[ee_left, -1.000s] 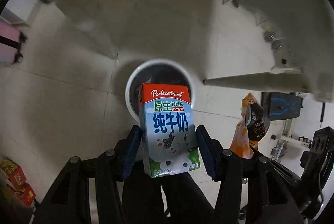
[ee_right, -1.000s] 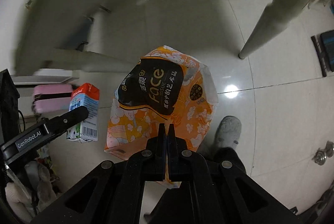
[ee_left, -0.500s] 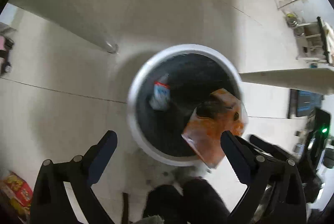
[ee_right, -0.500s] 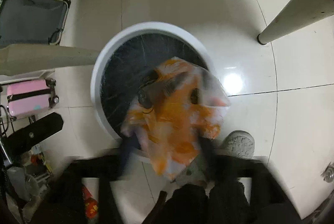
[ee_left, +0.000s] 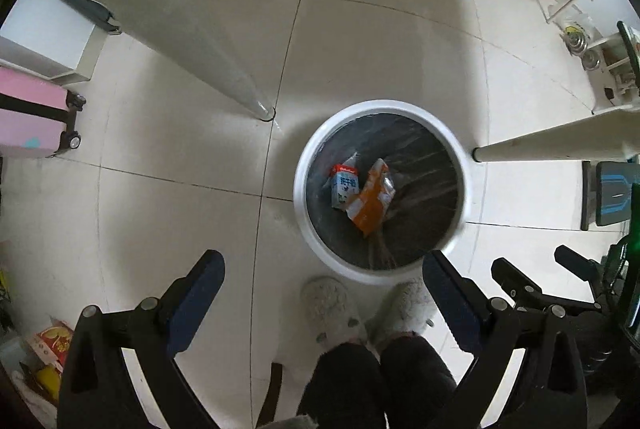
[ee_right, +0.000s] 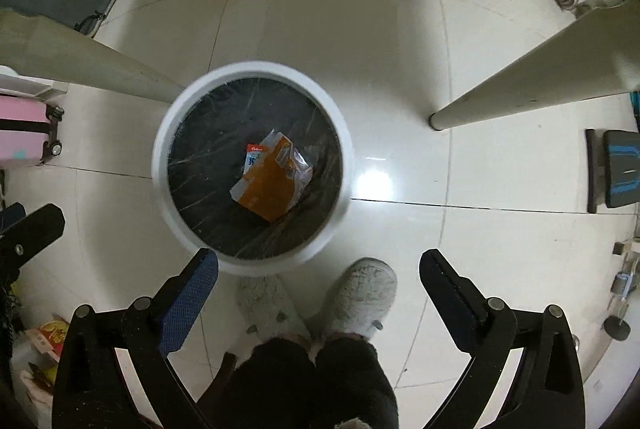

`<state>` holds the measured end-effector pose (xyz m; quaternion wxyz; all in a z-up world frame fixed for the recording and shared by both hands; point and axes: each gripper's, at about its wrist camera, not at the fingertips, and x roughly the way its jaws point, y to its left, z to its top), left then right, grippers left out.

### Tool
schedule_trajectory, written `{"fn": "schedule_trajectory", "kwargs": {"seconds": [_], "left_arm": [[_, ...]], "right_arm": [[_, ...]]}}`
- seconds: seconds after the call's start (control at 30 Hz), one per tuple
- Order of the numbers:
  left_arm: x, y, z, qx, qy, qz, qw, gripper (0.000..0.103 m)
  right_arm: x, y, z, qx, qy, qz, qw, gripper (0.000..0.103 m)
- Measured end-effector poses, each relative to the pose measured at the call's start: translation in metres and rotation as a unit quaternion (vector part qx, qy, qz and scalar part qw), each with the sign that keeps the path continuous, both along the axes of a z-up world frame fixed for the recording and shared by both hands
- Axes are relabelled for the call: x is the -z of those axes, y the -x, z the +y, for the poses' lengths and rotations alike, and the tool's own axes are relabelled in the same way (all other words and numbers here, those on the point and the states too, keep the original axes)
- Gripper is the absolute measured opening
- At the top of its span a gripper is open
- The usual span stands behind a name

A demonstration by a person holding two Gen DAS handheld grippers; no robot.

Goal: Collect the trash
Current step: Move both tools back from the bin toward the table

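Both claws point straight down at glossy white floor tiles, nothing between their fingers. Left claw (ee_left: 323, 283) stands spread wide; right claw (ee_right: 319, 269) is opening, its blue textured pads (ee_right: 188, 303) far apart. Ahead of both sits a round white-rimmed bin (ee_left: 460, 165) lined with crinkled black film, holding the boxy milk carton (ee_left: 343, 186) and the crumpled orange snack bag (ee_right: 272, 185). Fuzzy grey slippers (ee_right: 360, 295) lie between the fingers.

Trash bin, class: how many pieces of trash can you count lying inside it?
2. In the trash bin, a milk carton lies beside an orange snack bag, which partly covers it in the right wrist view. Anything beneath them would be hidden.
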<state>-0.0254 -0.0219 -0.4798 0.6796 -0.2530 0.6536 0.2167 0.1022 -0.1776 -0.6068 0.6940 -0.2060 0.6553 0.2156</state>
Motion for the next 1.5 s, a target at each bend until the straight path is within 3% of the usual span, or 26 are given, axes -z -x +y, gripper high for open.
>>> {"fn": "schedule_trajectory", "kwargs": {"seconds": [0.5, 0.83, 1.03, 1.17, 1.33, 1.5], "left_arm": [[-0.124, 0.034, -0.016, -0.011, -0.01, -0.022, 0.9996, 0.101], [-0.231, 0.054, -0.009, -0.022, -0.028, -0.051, 0.998, 0.101], [-0.299, 0.03, 0.016, -0.045, -0.093, -0.083, 0.9912, 0.101], [-0.333, -0.011, 0.036, -0.049, -0.135, -0.098, 0.9847, 0.101], [-0.338, -0.073, 0.068, -0.078, -0.141, -0.089, 0.9828, 0.101], [-0.308, -0.13, 0.103, -0.157, -0.071, -0.069, 0.9827, 0.101]], "right_arm": [[-0.178, 0.042, -0.017, -0.012, -0.022, -0.022, 0.999, 0.101], [-0.327, 0.074, -0.014, -0.004, -0.075, -0.014, 0.997, 0.101], [-0.416, 0.045, 0.006, -0.012, -0.116, -0.037, 0.992, 0.101], [-0.466, -0.01, 0.041, -0.072, -0.094, -0.075, 0.99, 0.101], [-0.471, -0.094, 0.098, -0.179, -0.011, -0.106, 0.978, 0.101], [-0.423, -0.183, 0.166, -0.283, 0.083, -0.101, 0.95, 0.101]]}}
